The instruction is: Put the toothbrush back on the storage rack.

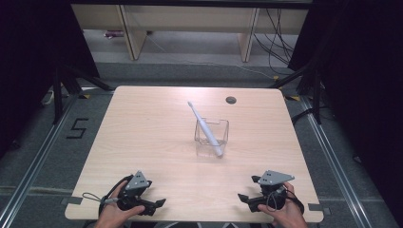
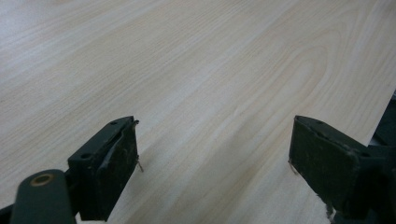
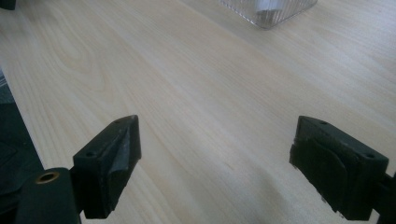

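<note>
A white electric toothbrush [image 1: 204, 127] leans in a clear plastic box [image 1: 211, 131] near the middle of the light wooden table [image 1: 142, 133], its brush head pointing to the far left above the rim. The box's corner [image 3: 271, 11] shows at the top of the right gripper view. My left gripper [image 1: 160, 203] rests at the near left edge, held by a hand, and stands open [image 2: 215, 163] over bare wood. My right gripper [image 1: 241, 196] rests at the near right edge, also open [image 3: 215, 158] with nothing between its jaws. Both sit well short of the box.
A round cable hole [image 1: 231, 99] sits near the table's far right edge. Beyond the table stand wooden furniture legs [image 1: 133, 38] and loose cables [image 1: 275, 38] on the floor. A "5" marking [image 1: 77, 128] lies on the floor at the left.
</note>
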Demonstrator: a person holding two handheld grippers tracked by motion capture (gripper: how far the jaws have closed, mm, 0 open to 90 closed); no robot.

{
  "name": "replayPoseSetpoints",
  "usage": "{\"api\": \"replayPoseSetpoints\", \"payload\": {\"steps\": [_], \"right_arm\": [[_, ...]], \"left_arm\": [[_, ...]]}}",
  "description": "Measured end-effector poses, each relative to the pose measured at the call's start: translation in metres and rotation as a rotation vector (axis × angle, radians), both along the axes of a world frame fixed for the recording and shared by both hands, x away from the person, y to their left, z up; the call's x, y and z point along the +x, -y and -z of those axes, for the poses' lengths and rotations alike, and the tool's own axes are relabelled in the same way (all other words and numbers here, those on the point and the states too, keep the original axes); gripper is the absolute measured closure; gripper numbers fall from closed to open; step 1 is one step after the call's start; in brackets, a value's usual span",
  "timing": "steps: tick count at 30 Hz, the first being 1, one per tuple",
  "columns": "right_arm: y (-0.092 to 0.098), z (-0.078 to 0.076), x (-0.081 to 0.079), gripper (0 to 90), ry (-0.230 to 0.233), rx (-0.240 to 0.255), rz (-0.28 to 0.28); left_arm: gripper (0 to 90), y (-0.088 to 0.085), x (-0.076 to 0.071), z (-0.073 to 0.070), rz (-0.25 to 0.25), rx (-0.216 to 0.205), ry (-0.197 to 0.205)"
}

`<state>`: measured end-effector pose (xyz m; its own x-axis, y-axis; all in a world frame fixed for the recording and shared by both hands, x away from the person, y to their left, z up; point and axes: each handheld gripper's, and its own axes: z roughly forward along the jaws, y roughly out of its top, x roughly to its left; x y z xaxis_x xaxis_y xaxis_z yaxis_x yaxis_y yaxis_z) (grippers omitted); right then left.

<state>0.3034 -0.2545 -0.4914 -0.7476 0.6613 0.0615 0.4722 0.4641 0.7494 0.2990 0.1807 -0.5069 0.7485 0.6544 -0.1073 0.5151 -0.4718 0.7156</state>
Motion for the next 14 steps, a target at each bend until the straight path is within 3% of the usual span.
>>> {"api": "replayPoseSetpoints", "payload": {"steps": [3,5,6,7,14], "right_arm": [[-0.0001,0.0009,-0.0021,16.2,-0.018,-0.008,-0.001],[0.0004,0.0007,-0.0027,16.2,-0.006,-0.015,0.004],[-0.0002,0.0007,-0.0043,16.2,-0.024,-0.013,0.011],[0.0000,0.0016,-0.0044,16.2,-0.010,-0.009,0.003],[0.0002,0.0013,-0.0056,16.2,-0.008,-0.023,-0.004]], "left_arm": [[14.9,0.0015,-0.0005,0.0006,-0.007,-0.019,-0.006],[14.9,0.0004,0.0001,0.0001,0.001,0.001,-0.002],[14.9,0.0008,-0.0001,0.0008,-0.003,-0.009,0.000],[14.9,0.0017,-0.0006,0.0012,-0.008,-0.027,-0.004],[14.9,0.0017,-0.0007,0.0011,-0.007,-0.025,-0.003]]}}
